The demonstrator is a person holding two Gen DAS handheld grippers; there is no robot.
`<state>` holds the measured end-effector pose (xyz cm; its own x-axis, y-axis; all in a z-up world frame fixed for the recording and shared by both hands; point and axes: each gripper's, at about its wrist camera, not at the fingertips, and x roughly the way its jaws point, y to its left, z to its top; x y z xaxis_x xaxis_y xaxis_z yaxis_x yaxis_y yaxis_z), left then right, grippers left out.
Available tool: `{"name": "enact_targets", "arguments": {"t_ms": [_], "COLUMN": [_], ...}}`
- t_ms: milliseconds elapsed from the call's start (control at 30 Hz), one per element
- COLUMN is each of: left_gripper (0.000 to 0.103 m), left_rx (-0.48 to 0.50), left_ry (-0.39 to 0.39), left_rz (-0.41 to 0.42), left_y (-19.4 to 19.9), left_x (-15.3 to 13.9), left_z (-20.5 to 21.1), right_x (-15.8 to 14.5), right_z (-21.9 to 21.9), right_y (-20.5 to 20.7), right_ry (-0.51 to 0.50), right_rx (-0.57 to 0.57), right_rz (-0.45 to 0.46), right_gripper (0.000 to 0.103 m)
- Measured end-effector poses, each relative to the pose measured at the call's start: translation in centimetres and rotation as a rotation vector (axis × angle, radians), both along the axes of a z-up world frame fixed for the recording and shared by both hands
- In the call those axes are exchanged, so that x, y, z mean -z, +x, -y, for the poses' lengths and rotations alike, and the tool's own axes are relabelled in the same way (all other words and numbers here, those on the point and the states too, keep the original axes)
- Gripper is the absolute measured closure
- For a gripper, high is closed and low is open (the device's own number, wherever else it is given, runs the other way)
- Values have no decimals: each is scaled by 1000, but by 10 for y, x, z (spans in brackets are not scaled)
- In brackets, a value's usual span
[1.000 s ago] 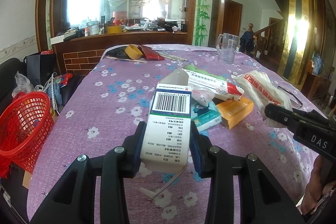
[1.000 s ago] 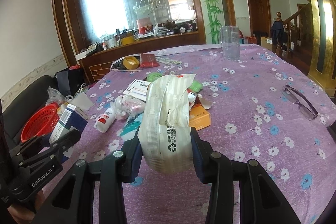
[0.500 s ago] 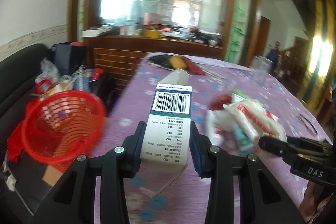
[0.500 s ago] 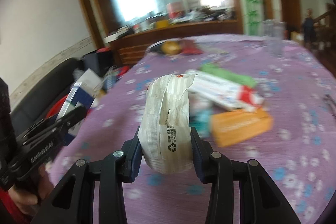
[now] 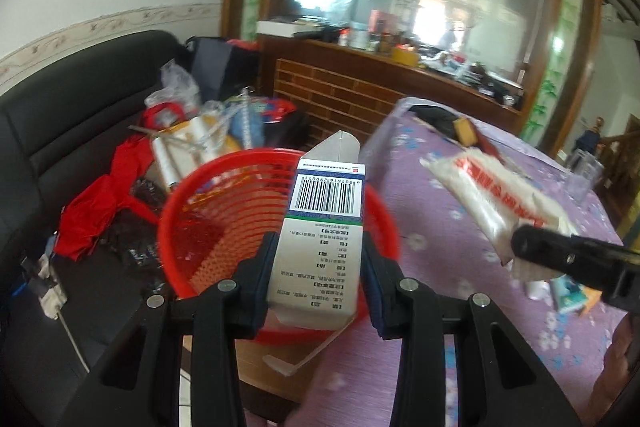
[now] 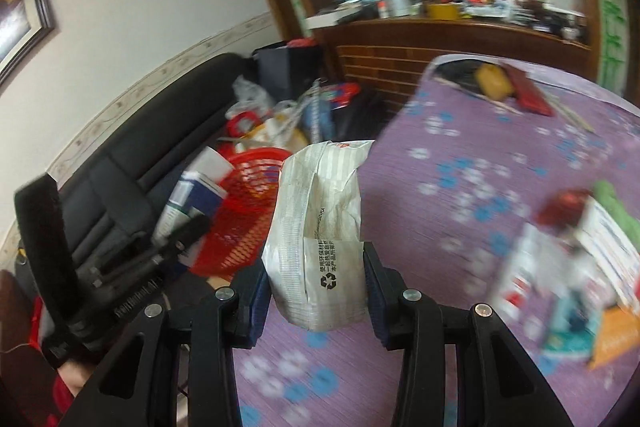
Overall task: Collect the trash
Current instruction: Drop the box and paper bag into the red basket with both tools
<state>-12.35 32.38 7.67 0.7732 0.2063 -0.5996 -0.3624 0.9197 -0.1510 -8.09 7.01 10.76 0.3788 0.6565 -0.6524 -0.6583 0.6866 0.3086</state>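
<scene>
My left gripper [image 5: 318, 267] is shut on a white and blue carton [image 5: 322, 239] with a barcode, held over the near rim of the red mesh basket [image 5: 224, 227] beside the table. My right gripper [image 6: 316, 279] is shut on a crumpled white paper bag [image 6: 320, 227], held above the table's left edge. In the right wrist view the basket [image 6: 244, 219] lies just left of the bag, with the left gripper [image 6: 176, 247] and carton [image 6: 196, 195] at its rim. In the left wrist view the right gripper [image 5: 560, 259] and bag [image 5: 504, 203] show at the right.
A purple flowered tablecloth [image 6: 460, 195] covers the table. More trash [image 6: 576, 267] lies at its right. A black sofa [image 5: 60, 131] with red cloth and clutter [image 5: 188, 135] stands behind the basket. A brick-fronted counter [image 5: 352, 95] is at the back.
Both grippers have swung left from over the table toward the red basket, each still holding its item. The carton now hangs over the basket's rim.
</scene>
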Motion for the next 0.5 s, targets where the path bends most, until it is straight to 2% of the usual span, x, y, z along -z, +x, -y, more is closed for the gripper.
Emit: {"name": "enact_targets", "arguments": {"t_ms": [167, 200, 233, 300, 400, 500], "left_gripper": [64, 58, 42, 34, 34, 34], "left_rx": [-40, -45, -58, -78, -76, -36], "left_ry": [-26, -29, -33, -36, -25, -14], "left_rz": [-15, -16, -19, -6, 11, 17], "left_y": [3, 4, 5, 3, -1, -1], "left_x": [5, 5, 6, 4, 0, -4], "left_z": [-27, -29, -33, -37, -36, -23], "right_x": [-1, -1, 0, 2, 2, -2], "right_z": [-54, -62, -71, -85, -80, -56], "right_y": [8, 11, 15, 22, 27, 26], "right_ry": [-2, -4, -4, -8, 15, 29], "right_rx": [-48, -52, -59, -72, -65, -43], "right_rz": [-8, -12, -18, -25, -45, -40], "right_gripper": [56, 55, 53, 48, 48, 48]}}
